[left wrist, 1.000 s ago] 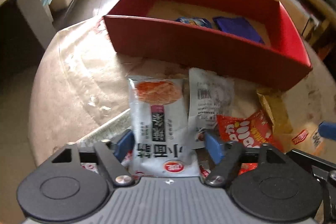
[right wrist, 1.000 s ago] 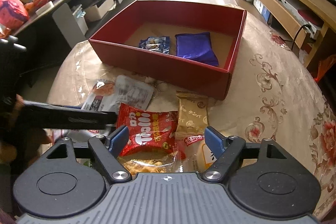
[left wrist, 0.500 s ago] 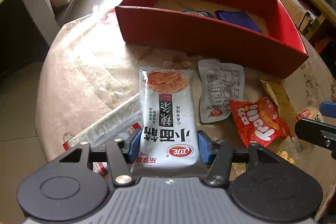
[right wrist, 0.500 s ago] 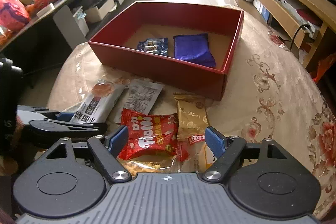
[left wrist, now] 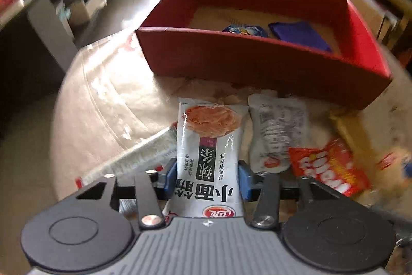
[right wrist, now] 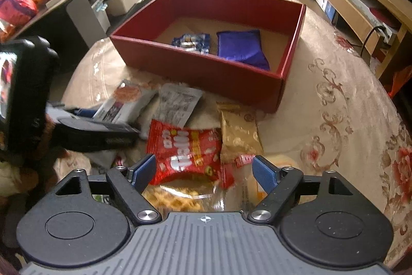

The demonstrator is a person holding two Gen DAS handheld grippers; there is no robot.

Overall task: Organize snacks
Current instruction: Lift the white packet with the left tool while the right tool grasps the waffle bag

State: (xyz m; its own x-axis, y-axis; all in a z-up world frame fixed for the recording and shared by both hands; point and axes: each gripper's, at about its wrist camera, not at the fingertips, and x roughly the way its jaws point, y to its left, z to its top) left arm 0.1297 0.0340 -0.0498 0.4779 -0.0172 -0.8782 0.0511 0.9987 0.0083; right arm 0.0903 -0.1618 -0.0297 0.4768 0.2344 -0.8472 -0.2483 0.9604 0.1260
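My left gripper (left wrist: pixel 207 178) is shut on the near end of a long white noodle-snack packet (left wrist: pixel 209 146), which is lifted and points toward the red box (left wrist: pixel 257 61). The packet also shows in the right wrist view (right wrist: pixel 123 102). The red box (right wrist: pixel 200 66) holds a blue patterned packet (right wrist: pixel 191 41) and a purple packet (right wrist: pixel 242 48). My right gripper (right wrist: pixel 204 172) is open above a red snack bag (right wrist: pixel 184 153), with a gold packet (right wrist: pixel 238 133) beside it.
A white packet with printed text (left wrist: pixel 278 135) lies right of the held packet. A clear bag of yellow snacks (right wrist: pixel 180 195) lies under my right gripper. A long white wrapper (left wrist: pixel 134 159) lies at left. The round table's floral cloth (right wrist: pixel 334 107) extends right.
My left gripper has closed on the white noodle-snack packet and lifted it slightly toward the box. My right gripper has stayed open over the red bag.
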